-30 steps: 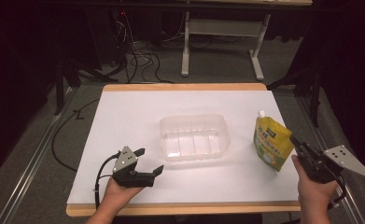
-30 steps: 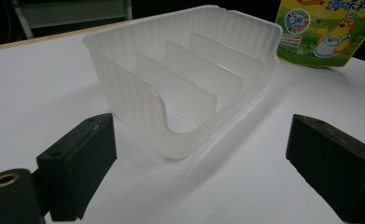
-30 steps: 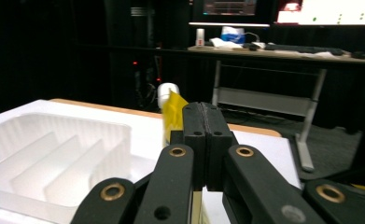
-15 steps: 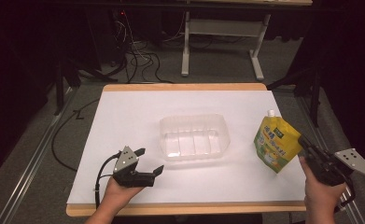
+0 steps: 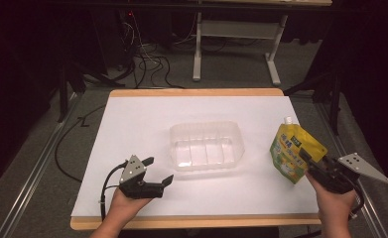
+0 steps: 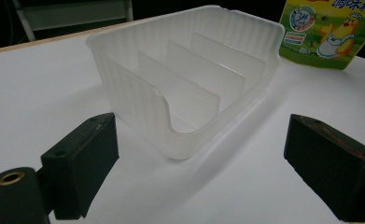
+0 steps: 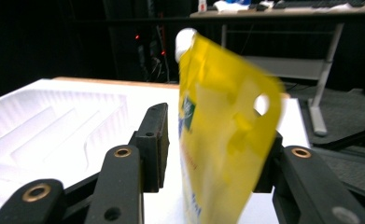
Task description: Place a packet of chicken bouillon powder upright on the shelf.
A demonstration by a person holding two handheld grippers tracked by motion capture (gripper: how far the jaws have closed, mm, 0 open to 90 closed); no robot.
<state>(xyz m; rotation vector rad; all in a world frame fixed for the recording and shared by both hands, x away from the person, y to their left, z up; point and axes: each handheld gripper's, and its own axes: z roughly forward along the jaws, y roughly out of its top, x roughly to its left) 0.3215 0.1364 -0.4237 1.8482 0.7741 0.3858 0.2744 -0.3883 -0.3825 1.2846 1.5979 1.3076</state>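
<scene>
Yellow spouted pouch (image 5: 294, 153) stands upright at the right edge of the white-covered counter (image 5: 132, 124), well apart from the clear divided bin (image 5: 207, 145) at the centre. My right claw (image 5: 305, 157) has the pouch between its jaws; they have just been opening, and in the right gripper view (image 7: 222, 154) a gap shows beside the left jaw, so I read the pads as no longer pressing. My left claw (image 5: 158, 171) rests spread and empty on the counter, facing the bin (image 6: 189, 88).

Step in hand, as I judge it: setting the pouch down, or re-gripping it. Next move: either back the right claw straight off without tipping the pouch, or close again lower on its body before carrying it toward the bin.
</scene>
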